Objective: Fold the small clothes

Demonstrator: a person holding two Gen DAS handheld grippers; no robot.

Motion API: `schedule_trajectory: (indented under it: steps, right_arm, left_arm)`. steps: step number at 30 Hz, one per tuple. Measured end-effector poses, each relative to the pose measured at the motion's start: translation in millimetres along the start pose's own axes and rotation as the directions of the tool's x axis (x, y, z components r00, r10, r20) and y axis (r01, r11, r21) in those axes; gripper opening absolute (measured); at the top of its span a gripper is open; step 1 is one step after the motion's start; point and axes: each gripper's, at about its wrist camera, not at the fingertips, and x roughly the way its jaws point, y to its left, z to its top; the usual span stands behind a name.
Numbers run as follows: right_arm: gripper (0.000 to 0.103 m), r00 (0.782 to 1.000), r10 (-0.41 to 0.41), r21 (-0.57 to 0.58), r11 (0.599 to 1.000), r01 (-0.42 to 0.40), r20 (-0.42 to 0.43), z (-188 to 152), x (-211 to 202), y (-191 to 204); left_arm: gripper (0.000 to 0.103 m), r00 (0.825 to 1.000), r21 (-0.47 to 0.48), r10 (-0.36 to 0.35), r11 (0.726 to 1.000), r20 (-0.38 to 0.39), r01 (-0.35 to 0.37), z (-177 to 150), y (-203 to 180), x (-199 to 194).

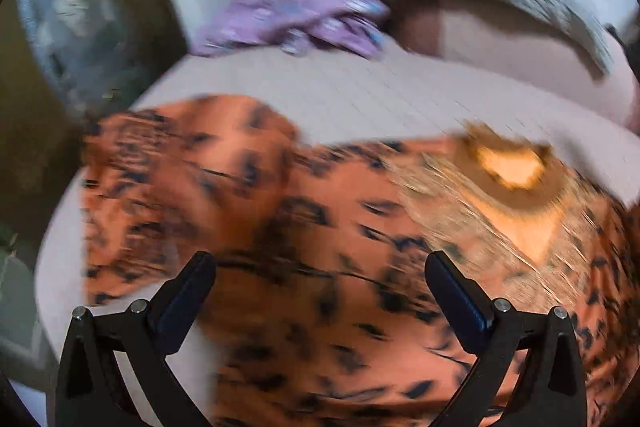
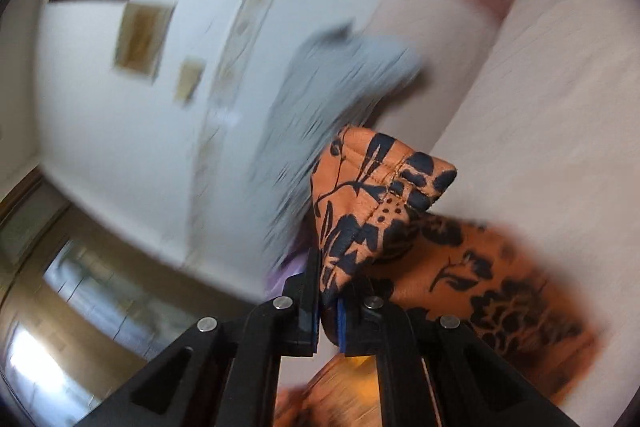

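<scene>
the orange top (image 1: 304,227), printed with dark leaf and flower shapes, lies spread across the pale bed cover, blurred in the left wrist view. its neckline, brown-edged with a lighter yellow inside, sits toward the right of that view. in the right wrist view one hemmed corner of the top (image 2: 376,195) is lifted off the bed and stands upright, stitching showing, while the rest trails down onto the cover. a crumpled purple garment (image 1: 296,19) lies farther back on the bed.

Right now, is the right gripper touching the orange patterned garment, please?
Touching: the right wrist view shows the right gripper shut on a hemmed corner of the orange patterned garment.
</scene>
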Motion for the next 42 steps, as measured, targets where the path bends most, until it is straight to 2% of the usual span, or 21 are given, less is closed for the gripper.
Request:
schedule_trajectory:
  steps: [3,5,8,10,12,14,15,16,19,23,24,26,28,29,33,34,35,38,39,41,42]
  right_arm:
    - [0.007,0.991,0.015,-0.020,1.000,-0.018,-0.134,-56.1,38.7,13.6]
    - [0.010,0.967,-0.011,0.016,1.000,0.016,-0.256,-93.1,68.1,7.6]
    - [0.013,0.889,-0.119,0.001,0.991,0.133,-0.443,-139.8,110.6,-10.6]
    - [0.021,0.817,-0.203,-0.058,0.977,0.204,-0.540,-168.1,120.5,-18.6]
    - [0.030,0.786,-0.169,-0.023,0.981,0.193,-0.595,-182.2,113.8,-23.9]
    - [0.053,0.801,-0.167,-0.027,0.982,0.185,-0.575,-172.4,95.5,-21.5]
    - [0.079,0.818,-0.166,-0.034,0.984,0.177,-0.551,-168.6,82.0,-18.3]
    - [0.085,0.849,-0.157,-0.039,0.986,0.159,-0.505,-158.5,65.4,-13.1]
    - [0.085,0.920,-0.127,-0.074,0.991,0.107,-0.371,-129.3,15.9,-0.9]
    - [0.070,0.965,-0.201,-0.141,0.974,0.178,-0.167,-95.9,-24.7,11.1]
    - [0.066,0.967,-0.217,-0.128,0.971,0.200,-0.135,-86.2,-29.9,6.9]
    - [0.060,0.969,-0.222,-0.069,0.974,0.216,-0.107,-72.7,-37.3,-3.9]
    - [0.057,0.964,-0.258,-0.038,0.966,0.255,-0.070,-61.0,-44.5,-16.8]
    - [0.057,0.960,-0.275,-0.028,0.961,0.274,-0.050,-53.7,-48.1,-18.5]
    - [0.057,0.960,-0.278,-0.004,0.961,0.278,-0.015,-43.7,-50.5,-27.7]
    - [0.057,0.957,-0.289,-0.010,0.957,0.289,-0.013,-42.0,-47.7,-29.2]
    - [0.057,0.954,-0.298,-0.012,0.955,0.298,-0.021,-42.8,-43.5,-32.7]
    - [0.057,0.947,-0.314,0.015,0.949,0.316,-0.075,-47.7,-27.7,-45.9]
    - [0.057,0.944,-0.315,0.025,0.948,0.318,-0.096,-49.9,-22.7,-50.8]
    - [0.057,0.939,-0.314,0.042,0.946,0.322,-0.142,-57.3,-11.6,-59.9]
    - [0.057,0.936,-0.317,0.038,0.944,0.327,-0.154,-60.8,-6.6,-61.6]
  left_arm:
    - [0.103,0.998,-0.062,0.058,0.997,0.027,-0.056,3.4,30.8,-2.7]
    - [0.103,0.996,-0.095,0.086,0.992,0.030,-0.083,3.8,47.2,-3.5]
    - [0.103,0.996,-0.146,0.091,0.985,0.017,-0.087,3.4,65.2,-4.5]
    - [0.103,0.999,-0.169,0.055,0.984,0.001,-0.054,1.7,68.7,-1.9]
    - [0.103,1.000,-0.184,0.002,0.983,-0.010,-0.004,0.4,66.7,-5.3]
    - [0.103,0.999,-0.185,-0.053,0.981,0.000,0.052,0.5,59.3,-12.4]
    - [0.103,0.996,-0.174,-0.091,0.981,0.007,0.091,0.8,54.0,-16.5]
    - [0.103,0.993,-0.161,-0.117,0.980,0.007,0.116,0.1,47.6,-21.3]
    - [0.103,0.981,-0.114,-0.194,0.975,-0.029,0.189,-0.8,26.4,-26.7]
    - [0.103,0.959,-0.058,-0.266,0.964,-0.097,0.261,-11.5,0.7,-22.2]
    - [0.103,0.951,-0.043,-0.288,0.958,-0.115,0.285,-14.1,-6.4,-19.6]
    - [0.087,0.926,-0.035,-0.340,0.940,-0.165,0.339,-19.0,-17.0,-11.1]
    - [0.041,0.892,-0.033,-0.391,0.919,-0.229,0.394,-24.4,-28.2,0.0]
    - [0.035,0.876,-0.032,-0.404,0.911,-0.264,0.411,-27.3,-33.6,6.5]
    - [0.034,0.854,-0.045,-0.420,0.903,-0.307,0.427,-35.7,-45.5,17.1]
    - [0.044,0.851,-0.040,-0.426,0.899,-0.307,0.435,-35.7,-47.6,16.6]
    - [0.065,0.845,-0.036,-0.435,0.894,-0.310,0.447,-36.1,-49.7,17.0]
    - [0.077,0.829,-0.050,-0.473,0.875,-0.299,0.482,-39.6,-53.7,19.4]
    - [0.076,0.822,-0.058,-0.491,0.866,-0.290,0.497,-41.6,-54.4,21.0]
    - [0.055,0.817,-0.056,-0.513,0.854,-0.264,0.518,-40.2,-56.2,24.8]
    - [0.034,0.822,-0.044,-0.504,0.858,-0.264,0.512,-41.4,-59.4,27.3]
